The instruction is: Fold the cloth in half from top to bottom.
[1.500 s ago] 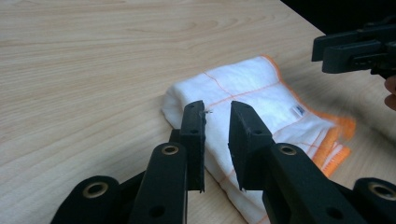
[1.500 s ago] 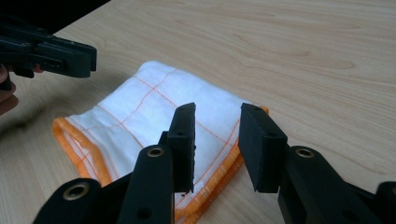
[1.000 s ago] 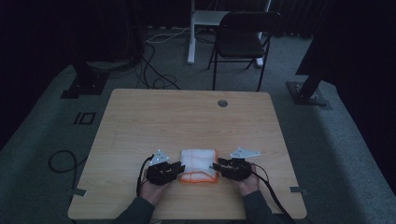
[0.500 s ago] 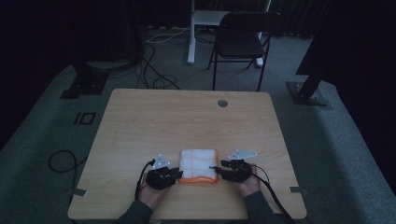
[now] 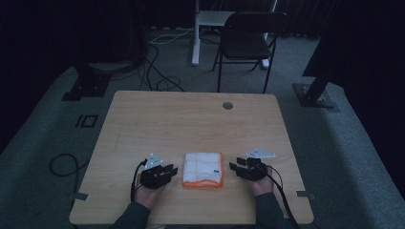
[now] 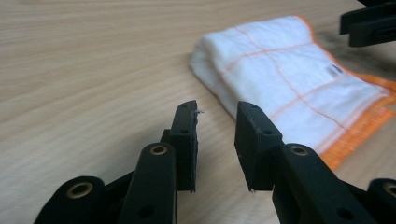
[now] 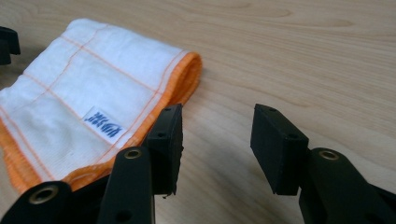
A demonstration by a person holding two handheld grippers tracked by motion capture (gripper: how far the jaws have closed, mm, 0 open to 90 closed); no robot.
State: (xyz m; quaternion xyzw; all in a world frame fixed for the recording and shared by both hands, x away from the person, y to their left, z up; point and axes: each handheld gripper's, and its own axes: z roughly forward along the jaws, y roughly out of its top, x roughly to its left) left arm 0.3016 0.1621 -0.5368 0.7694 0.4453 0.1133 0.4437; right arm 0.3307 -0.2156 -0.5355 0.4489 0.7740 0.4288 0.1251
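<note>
A folded white cloth (image 5: pixel 204 169) with orange edging and thin orange lines lies flat near the table's front edge. My left gripper (image 5: pixel 171 171) rests just left of it, fingertips toward it and apart from it. My right gripper (image 5: pixel 235 168) mirrors it on the cloth's right side. In the left gripper view the cloth (image 6: pixel 289 74) lies ahead to the right of my left gripper (image 6: pixel 217 116). In the right gripper view the cloth (image 7: pixel 84 93), with a small blue label, lies left of my right gripper (image 7: pixel 217 123). Both pairs of jaws have just been opening and hold nothing.
The wooden table (image 5: pixel 191 124) has a round cable hole (image 5: pixel 228 105) near its far edge. Beyond it stand a black folding chair (image 5: pixel 248 40) and a white desk leg (image 5: pixel 196 33). Cables lie on the grey floor (image 5: pixel 162 81).
Both hands have drawn outward, away from the cloth's left and right sides. The cloth now lies free between them.
</note>
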